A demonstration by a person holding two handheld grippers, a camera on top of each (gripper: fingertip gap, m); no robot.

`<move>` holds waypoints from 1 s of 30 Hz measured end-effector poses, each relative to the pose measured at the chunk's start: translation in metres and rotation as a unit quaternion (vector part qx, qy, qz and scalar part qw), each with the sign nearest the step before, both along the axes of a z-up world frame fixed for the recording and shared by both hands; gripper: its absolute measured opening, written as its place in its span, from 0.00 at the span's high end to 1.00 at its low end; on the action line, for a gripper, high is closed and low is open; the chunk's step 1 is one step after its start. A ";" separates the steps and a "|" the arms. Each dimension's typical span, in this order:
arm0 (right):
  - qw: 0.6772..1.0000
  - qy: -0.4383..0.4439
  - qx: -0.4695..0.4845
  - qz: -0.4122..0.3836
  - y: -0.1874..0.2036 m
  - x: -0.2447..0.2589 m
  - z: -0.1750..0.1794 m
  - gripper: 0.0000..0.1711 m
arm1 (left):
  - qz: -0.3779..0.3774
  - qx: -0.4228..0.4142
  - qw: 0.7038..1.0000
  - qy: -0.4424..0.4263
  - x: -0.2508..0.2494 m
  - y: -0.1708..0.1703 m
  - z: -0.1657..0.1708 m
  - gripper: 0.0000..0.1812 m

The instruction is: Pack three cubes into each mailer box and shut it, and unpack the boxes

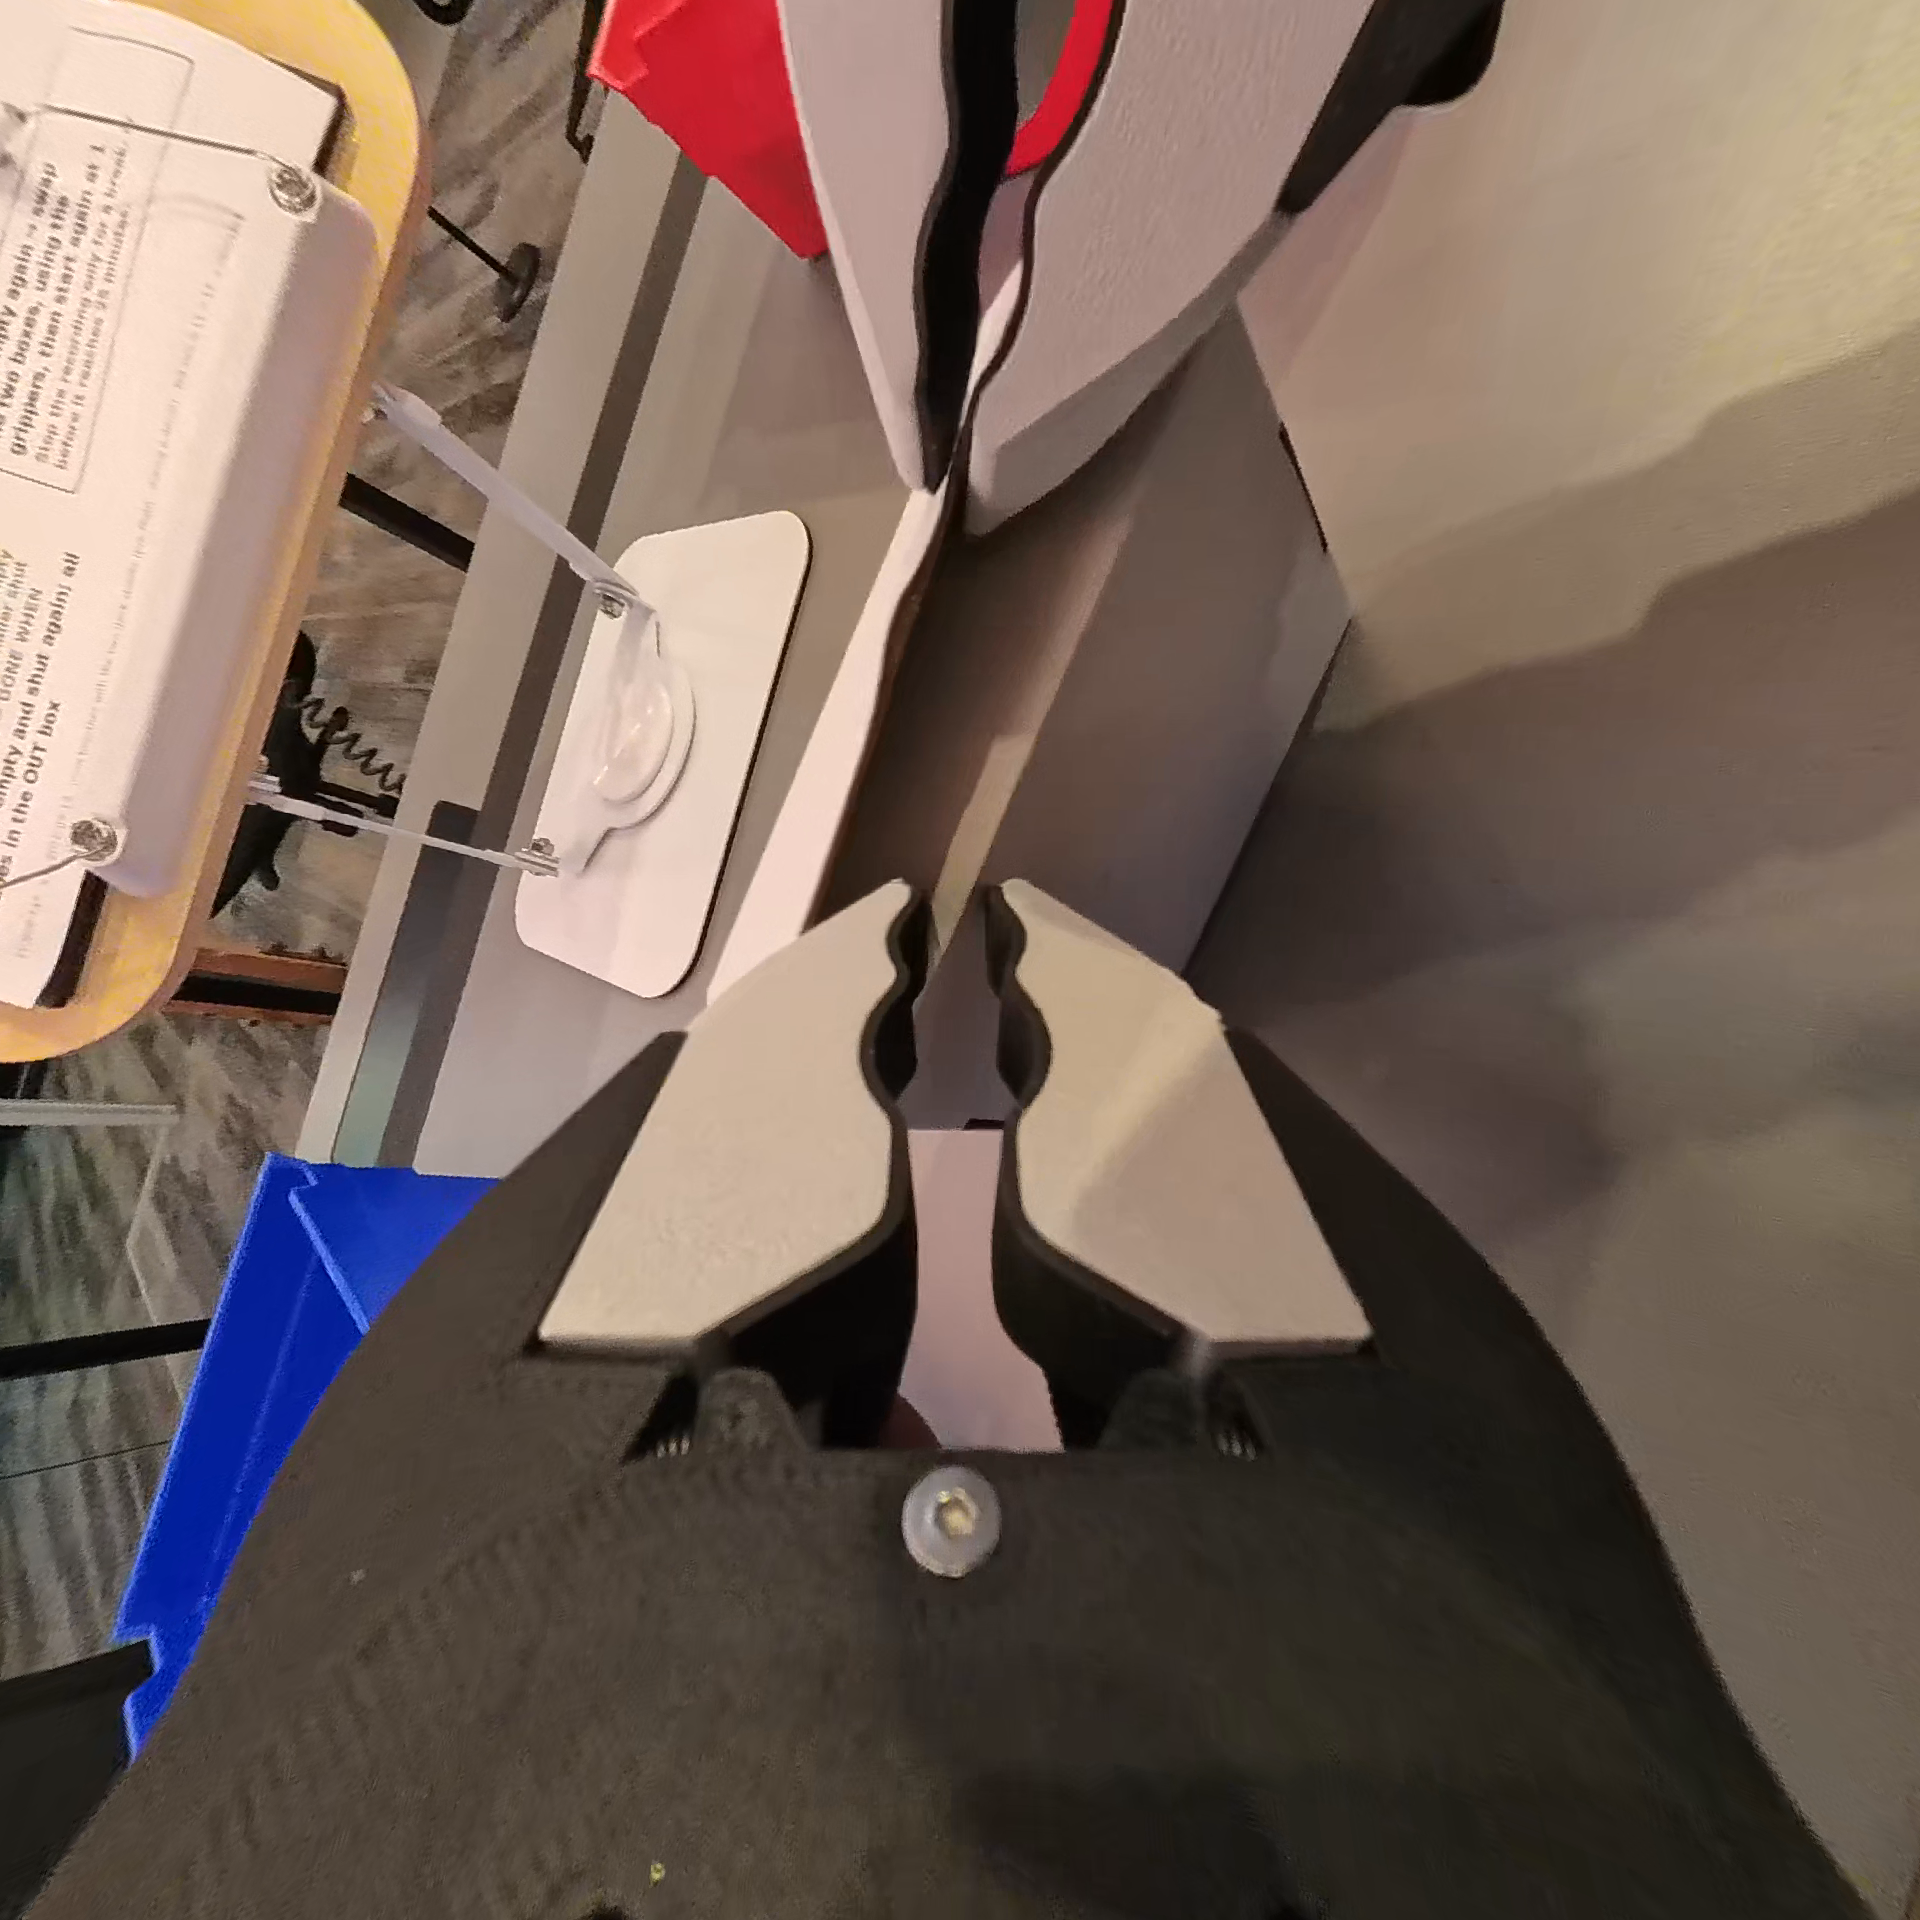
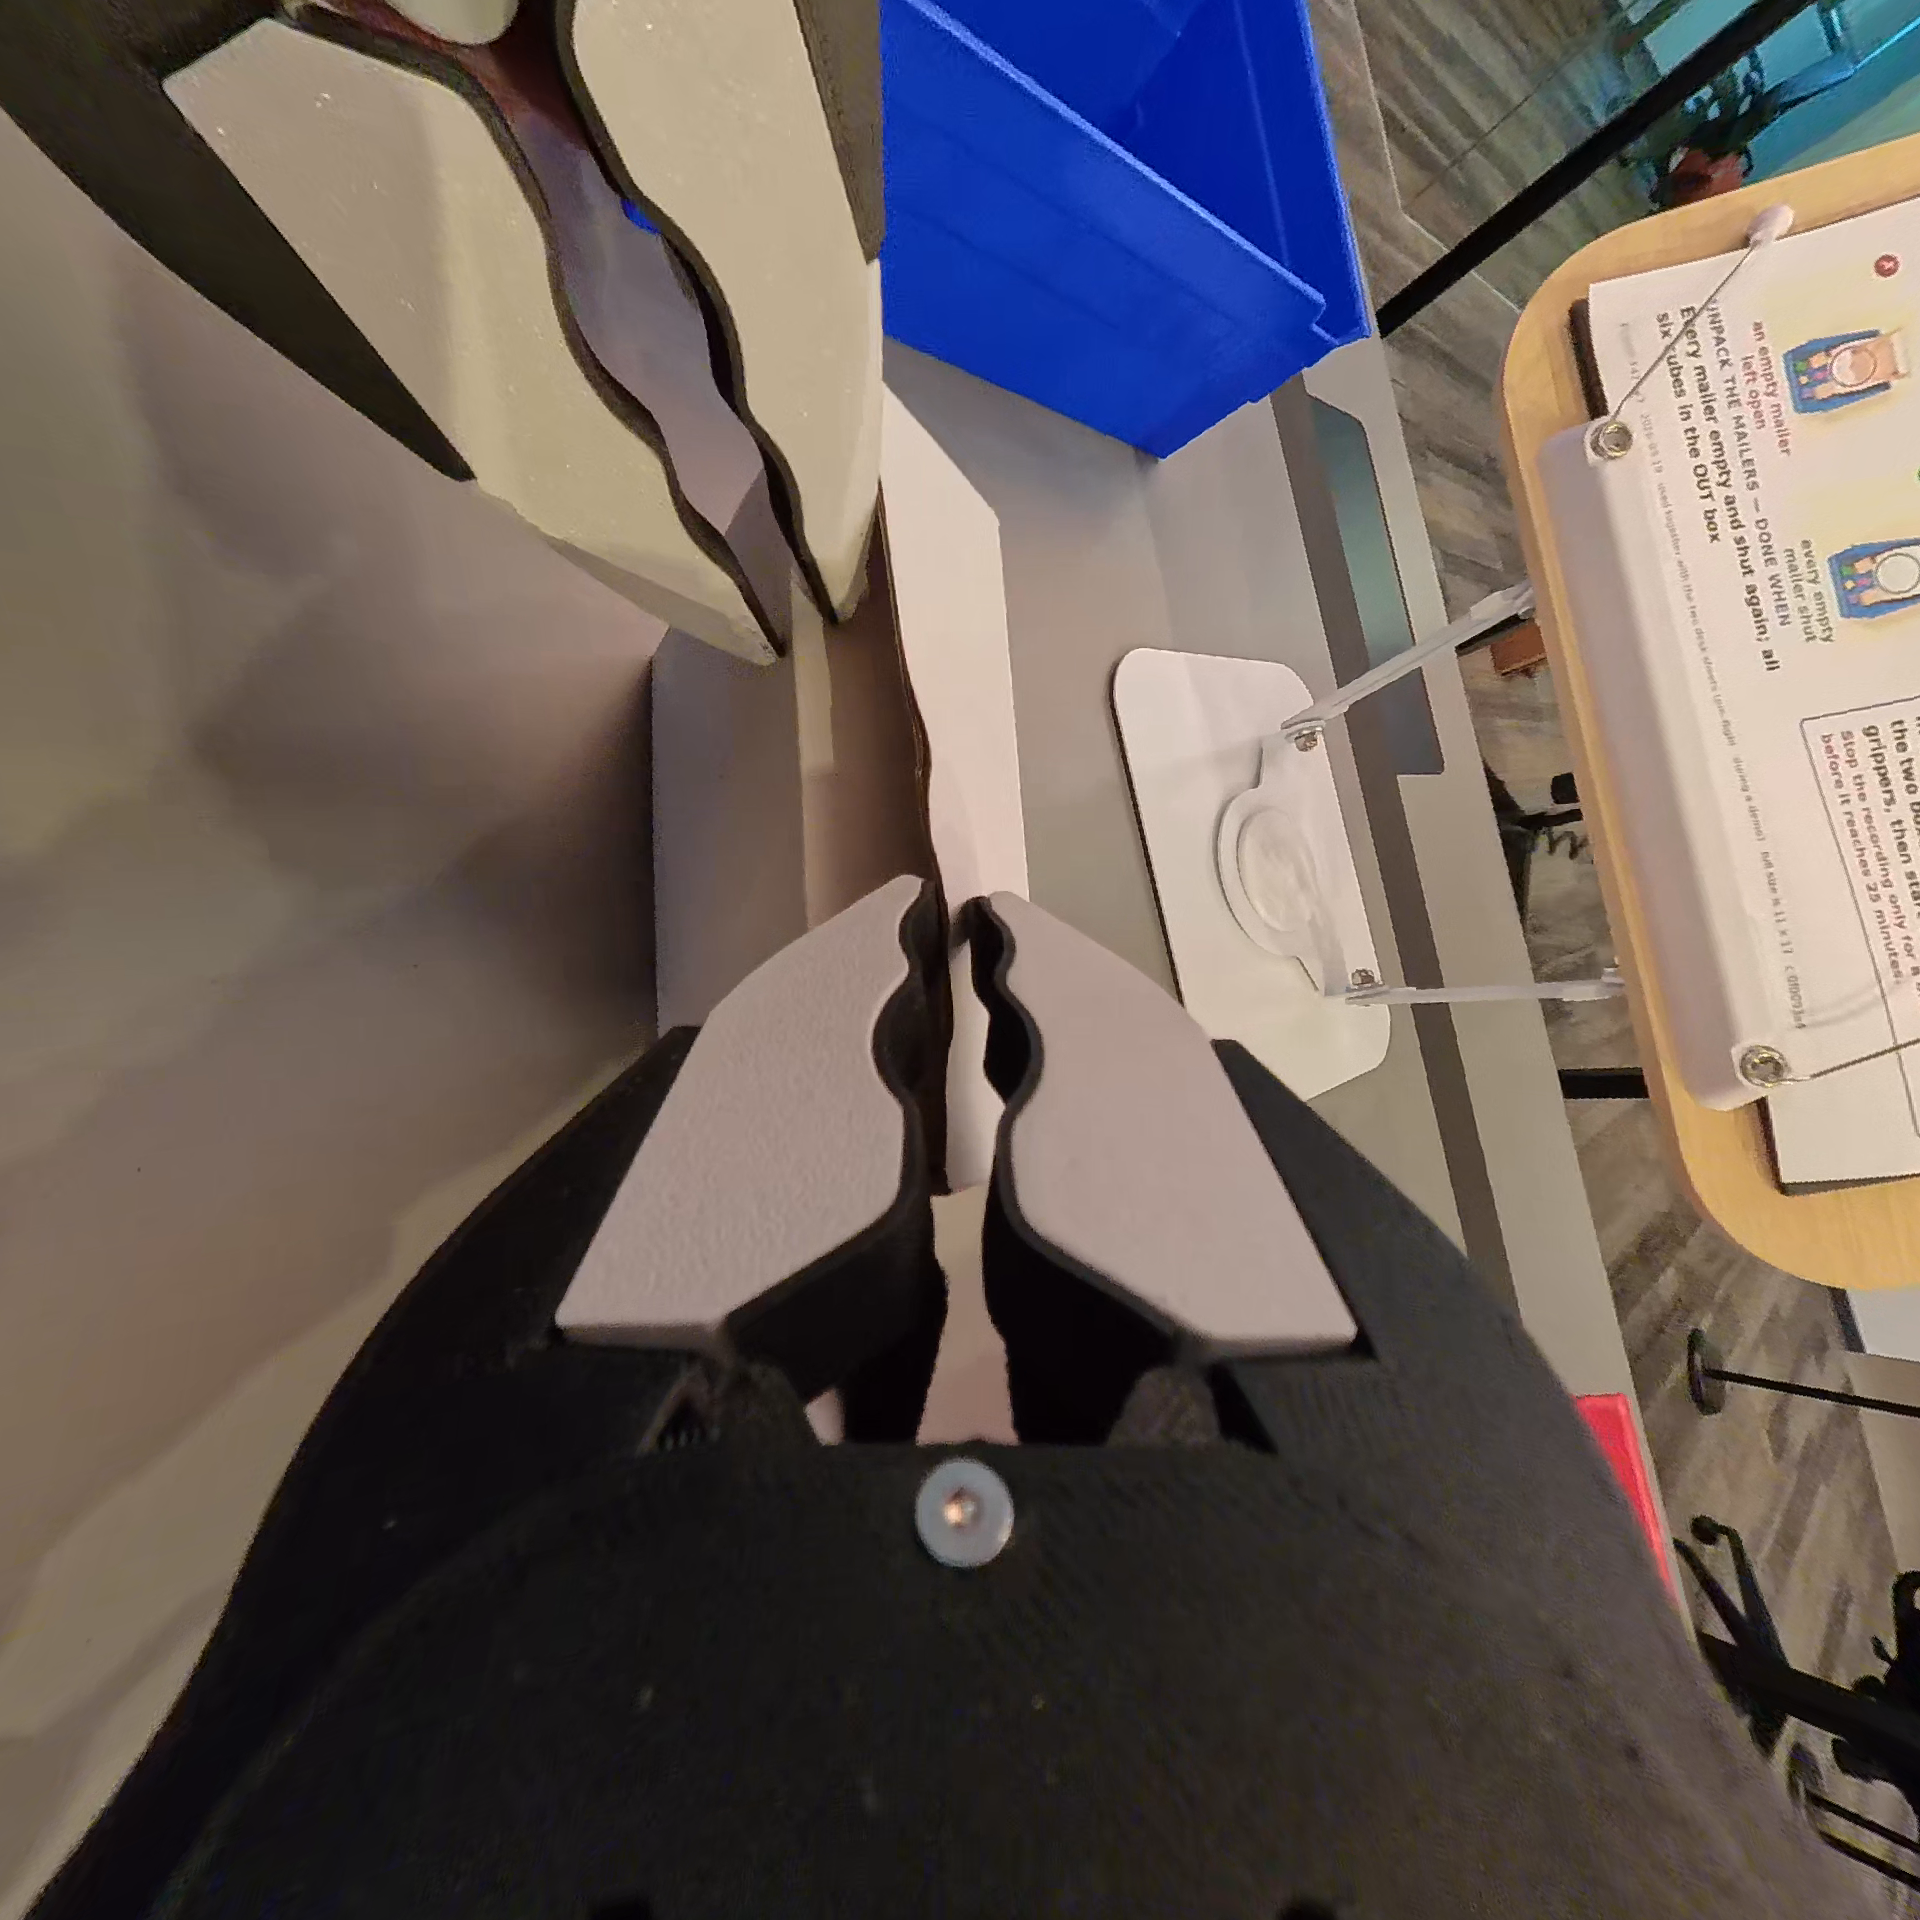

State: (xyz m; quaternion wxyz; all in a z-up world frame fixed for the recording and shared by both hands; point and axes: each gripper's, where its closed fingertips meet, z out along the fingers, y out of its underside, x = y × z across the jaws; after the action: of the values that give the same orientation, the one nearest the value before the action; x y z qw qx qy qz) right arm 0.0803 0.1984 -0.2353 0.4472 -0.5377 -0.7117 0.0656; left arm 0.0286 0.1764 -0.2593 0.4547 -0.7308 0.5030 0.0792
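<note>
Your left tongs (image 1: pixel 951 904) and right tongs (image 2: pixel 948 914) each pinch one white box (image 2: pixel 961 727) flap, nearly closed, from opposite ends.

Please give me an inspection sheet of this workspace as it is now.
Surface: grey table, bare near the box.
Job's things: white mailer box, flap raised; blue bin; red bin; no cubes visible.
Clutter: white stand plate.
Grippers: left gripper and right gripper both pinch the flap's edge.
Cables: coiled black cord.
Surroundings: instruction sheet on wooden board, patterned floor.
</note>
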 end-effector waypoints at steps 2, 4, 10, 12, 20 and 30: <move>1.000 0.013 -0.012 -0.005 0.003 -0.001 0.006 0.98 | -0.004 0.001 1.000 0.019 0.000 -0.002 0.000 0.94; 0.999 0.030 -0.030 -0.013 0.010 -0.001 0.016 0.99 | -0.006 -0.002 1.000 0.019 0.002 -0.004 -0.001 0.94; 0.993 0.031 -0.099 -0.046 0.038 -0.004 0.022 0.98 | -0.013 -0.007 1.000 0.023 0.003 -0.009 -0.001 0.95; 0.990 0.041 -0.121 -0.061 0.047 -0.002 0.025 0.99 | -0.023 -0.004 1.000 0.018 0.006 -0.017 -0.001 0.95; 0.986 0.071 -0.148 -0.031 0.043 -0.003 0.057 0.99 | -0.045 -0.073 0.994 0.061 0.013 -0.052 -0.058 1.00; 0.992 0.036 -0.118 0.002 0.021 -0.011 0.056 0.99 | 0.021 -0.096 0.995 0.030 -0.008 -0.030 -0.025 0.78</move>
State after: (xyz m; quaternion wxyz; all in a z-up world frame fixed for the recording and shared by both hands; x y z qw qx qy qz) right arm 0.0698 0.2190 -0.1789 0.4059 -0.5823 -0.6838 0.1691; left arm 0.0209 0.1462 -0.2846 0.3651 -0.7790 0.5059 0.0620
